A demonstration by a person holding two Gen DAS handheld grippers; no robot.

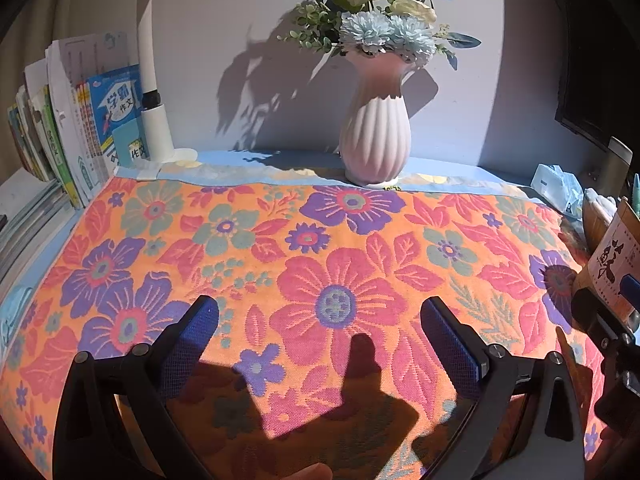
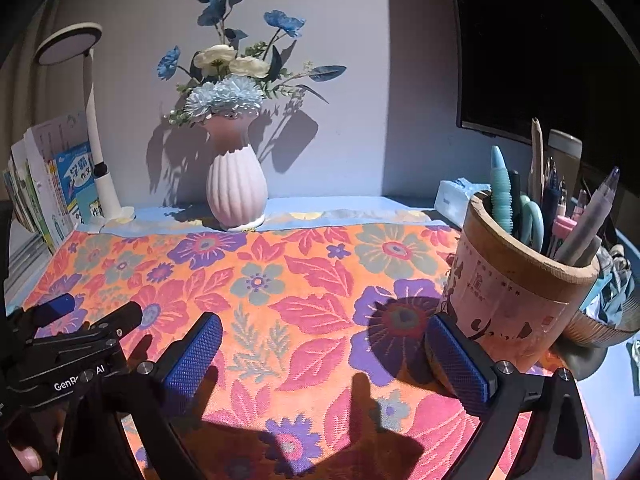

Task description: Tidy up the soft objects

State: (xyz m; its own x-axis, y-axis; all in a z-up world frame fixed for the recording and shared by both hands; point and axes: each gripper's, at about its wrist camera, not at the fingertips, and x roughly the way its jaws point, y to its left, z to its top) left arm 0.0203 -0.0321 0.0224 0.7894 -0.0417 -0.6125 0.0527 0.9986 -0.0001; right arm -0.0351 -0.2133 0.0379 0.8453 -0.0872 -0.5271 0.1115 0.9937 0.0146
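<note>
Both grippers are hovering low over the near edge of a floral towel (image 1: 320, 264), which is lying spread flat across the middle of both frames. At the bottom of the left wrist view, the left gripper (image 1: 320, 312) is holding its blue-padded jaws wide apart with nothing between them; the right gripper (image 2: 324, 344) is doing the same at the bottom of the right wrist view. By the look of it, the task is sitting at its very start: the towel is not yet gripped or folded. The next move is probably calling for each gripper to be dropping onto a near corner and pinching the cloth. At the right of the right wrist view, a pen holder (image 2: 516, 292) is standing on or just beside the towel's edge, close to the right jaw, so it may be getting in the way. Farther back, at upper centre, a pink vase (image 1: 374, 136) is standing just beyond the towel's far edge, with books (image 1: 80, 128) at the left.
</note>
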